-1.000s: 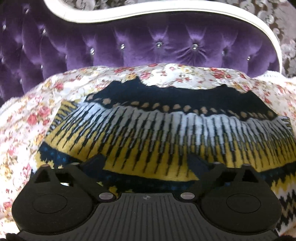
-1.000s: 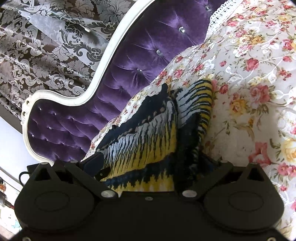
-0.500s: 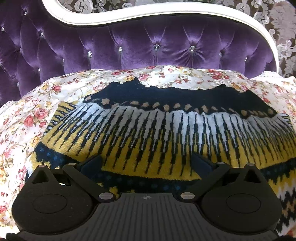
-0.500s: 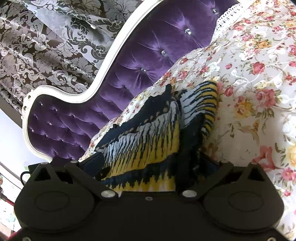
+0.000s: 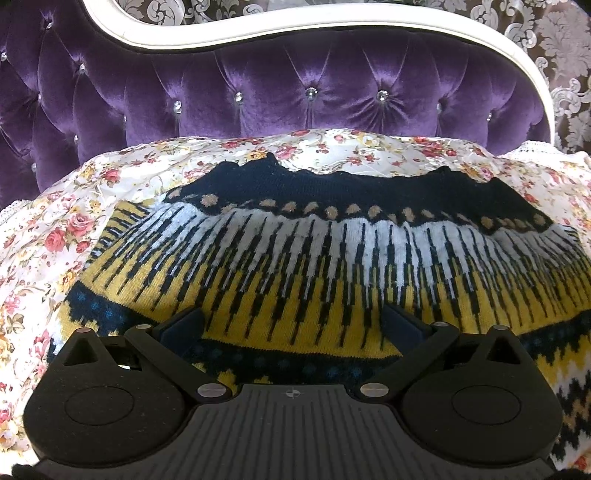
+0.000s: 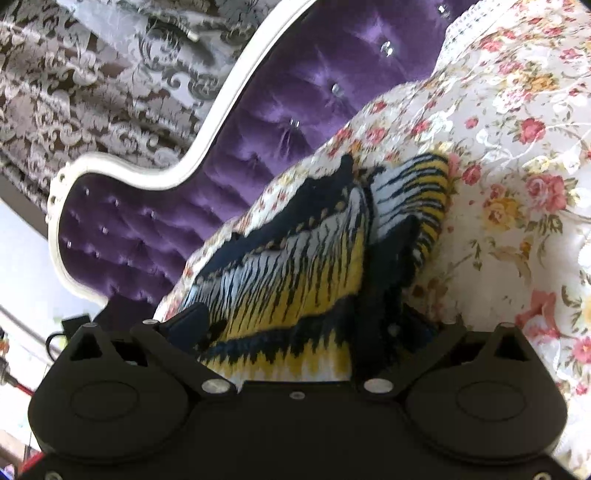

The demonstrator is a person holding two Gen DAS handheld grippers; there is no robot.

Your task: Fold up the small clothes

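Observation:
A knitted sweater (image 5: 314,266) in navy, white and yellow bands lies spread on the floral sheet (image 5: 55,236). My left gripper (image 5: 293,325) is open, its fingers wide apart just above the sweater's near yellow band, holding nothing. In the right wrist view the sweater (image 6: 295,273) shows side-on, with a folded layer bunched at its right edge. My right gripper (image 6: 295,325) is open, its left finger (image 6: 192,325) over the top of the sweater, its right finger hidden by the dark folded edge.
A purple tufted headboard (image 5: 280,88) with a white frame (image 5: 229,33) stands right behind the sweater. Patterned grey curtains (image 6: 92,81) hang beyond it. Floral sheet extends on both sides of the sweater and to the right (image 6: 517,184).
My left gripper has drawn back and risen a little, so more headboard shows. My right gripper has tilted and shifted slightly along the sweater's edge. The sweater has not moved.

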